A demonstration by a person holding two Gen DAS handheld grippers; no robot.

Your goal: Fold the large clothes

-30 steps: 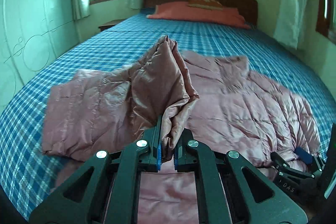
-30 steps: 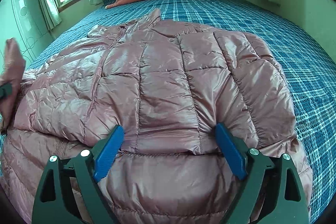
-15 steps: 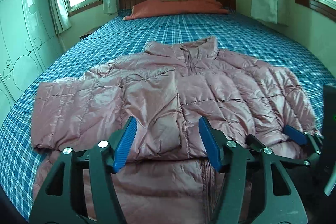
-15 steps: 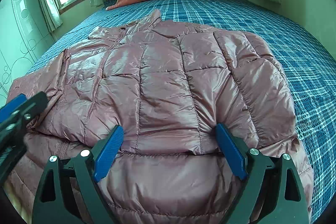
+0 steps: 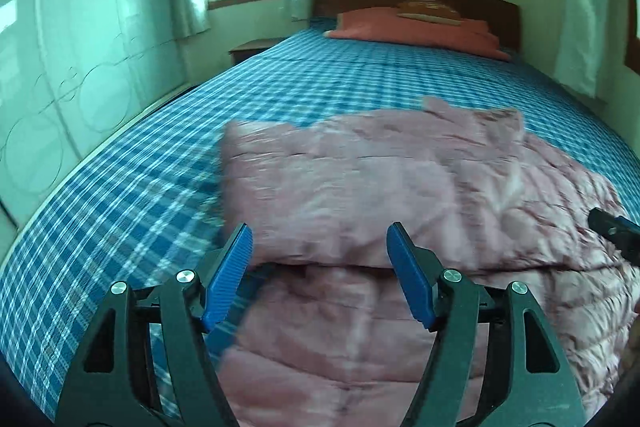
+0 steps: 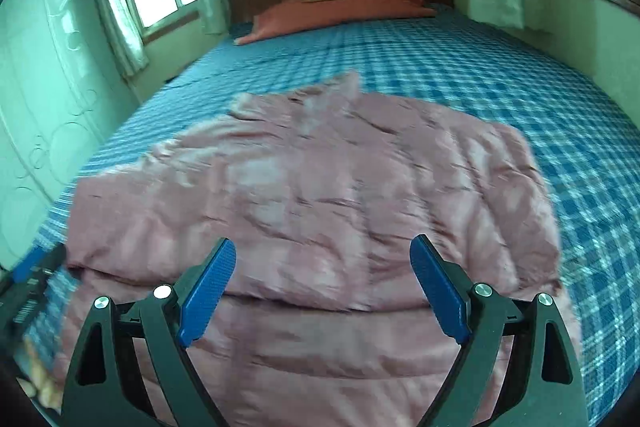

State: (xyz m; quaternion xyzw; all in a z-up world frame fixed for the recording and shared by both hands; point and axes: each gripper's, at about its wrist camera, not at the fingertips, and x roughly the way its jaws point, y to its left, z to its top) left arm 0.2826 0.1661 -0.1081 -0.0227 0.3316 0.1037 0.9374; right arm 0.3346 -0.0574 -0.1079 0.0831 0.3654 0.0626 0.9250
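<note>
Right now I see the pink puffer jacket (image 5: 400, 195) lying on the blue plaid bedspread (image 5: 140, 187), sleeves folded in. My left gripper (image 5: 320, 271) gapes wide, holding nothing, above its near fold; my right gripper (image 6: 324, 291) likewise.

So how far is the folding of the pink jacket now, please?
Partly done. The jacket lies on the bed with its sleeves folded in over the body, a compact block. Nothing is in hand: the left tongs and the right tongs are both open above its near edge. What is left is probably folding the lower part, near the tongs, up over the rest.
</note>
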